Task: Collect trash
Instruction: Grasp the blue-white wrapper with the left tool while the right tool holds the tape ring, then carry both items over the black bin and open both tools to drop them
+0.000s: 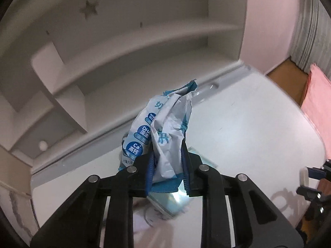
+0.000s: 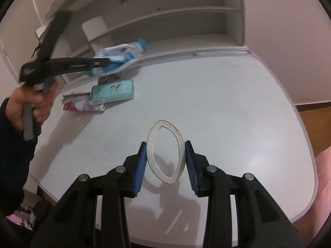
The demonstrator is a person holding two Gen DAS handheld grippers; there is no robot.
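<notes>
**Two claws, each gripping a piece of trash above a white worktop**

A wide white worktop (image 2: 217, 95) with rounded corners is filling most of the scene, and pale shelving (image 1: 128, 47) marked with a dark star is standing along its far edge. A person's hand (image 2: 35, 105), with a dark sleeve behind it, is gripping the grey handle of the left claw (image 1: 167, 163) at the left side of the worktop.

That left claw is closing narrowly, and its blue pads are pressing from both sides on a crumpled blue-and-white snack wrapper (image 1: 163, 128), which is sticking up beyond the fingertips, lifted clear of the surface. Directly below it, a flat pale-teal box (image 2: 112, 91) is lying on the worktop, with a smaller red-and-white packet (image 2: 82, 104) just beside it, toward the near-left edge.

Nearer the front, the right claw (image 2: 165, 159) is standing partly closed, its blue pads squeezing a white ring (image 2: 152, 157) into an oval. The ring is being held above the worktop, casting a shadow below.
</notes>
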